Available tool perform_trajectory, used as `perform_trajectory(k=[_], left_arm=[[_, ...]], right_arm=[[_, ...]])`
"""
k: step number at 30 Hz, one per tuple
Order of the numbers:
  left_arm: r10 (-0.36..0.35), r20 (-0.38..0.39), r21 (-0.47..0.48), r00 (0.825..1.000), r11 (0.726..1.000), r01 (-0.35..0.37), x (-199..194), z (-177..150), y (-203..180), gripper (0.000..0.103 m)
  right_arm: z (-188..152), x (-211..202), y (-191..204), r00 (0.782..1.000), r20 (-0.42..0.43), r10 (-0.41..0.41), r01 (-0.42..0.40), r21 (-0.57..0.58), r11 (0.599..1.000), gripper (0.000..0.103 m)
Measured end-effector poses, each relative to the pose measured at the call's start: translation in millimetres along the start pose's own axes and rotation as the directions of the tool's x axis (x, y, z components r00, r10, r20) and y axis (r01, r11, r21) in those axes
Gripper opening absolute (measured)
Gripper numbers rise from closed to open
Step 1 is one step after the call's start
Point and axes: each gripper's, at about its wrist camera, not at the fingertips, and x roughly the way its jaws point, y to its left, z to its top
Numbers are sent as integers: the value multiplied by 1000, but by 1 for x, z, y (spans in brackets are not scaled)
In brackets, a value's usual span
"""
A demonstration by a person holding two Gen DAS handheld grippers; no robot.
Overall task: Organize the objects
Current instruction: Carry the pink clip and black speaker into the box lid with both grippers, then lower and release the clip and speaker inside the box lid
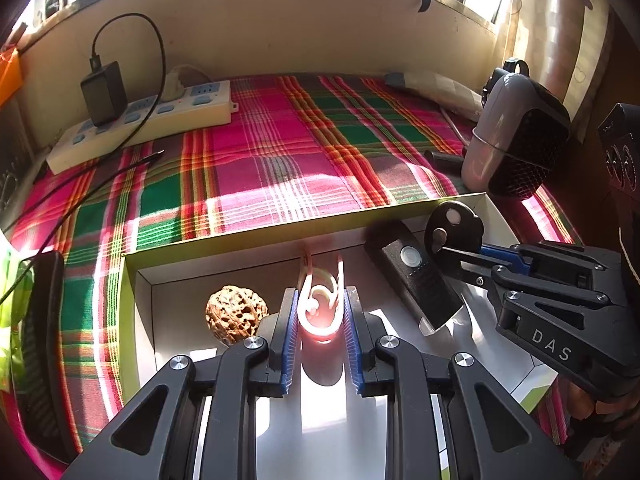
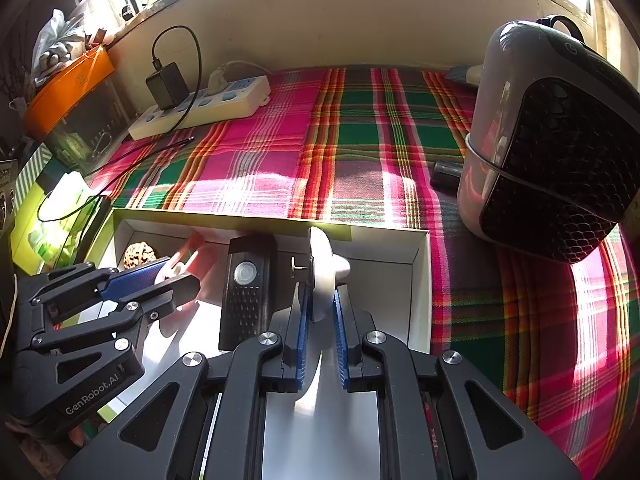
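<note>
- So we've got both grippers over the white box [image 1: 248, 236], each one loaded. The left gripper [image 1: 320, 316] is clamped on a pale looped clip [image 1: 320, 300]; the right gripper [image 2: 320, 300] is pinched on a flat round disc [image 2: 320, 272] that looks black in the left view.
- Already in the box: a walnut [image 1: 236, 314] at the left and a black remote [image 1: 416, 276] between the two grippers.
- We reckon the move is to lower each piece to the box floor before letting go. We'd keep the clip off the walnut and set the disc right of the remote, because the grippers sit close together.
- The box sits on a pink and green plaid cloth [image 1: 280, 140]. A power strip [image 1: 160, 116] lies at the far left, a grey heater-looking unit [image 2: 552, 152] at the right, with a sunny window ledge above.
</note>
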Motion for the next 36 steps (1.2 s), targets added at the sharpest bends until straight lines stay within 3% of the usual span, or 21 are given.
perform_trajectory(k=[36], left_arm=[[11,19,-20,1000,1000,-11,-15,-3,2,21]], right_arm=[[-4,-8,7,999,15,-37,37,1,999,45]])
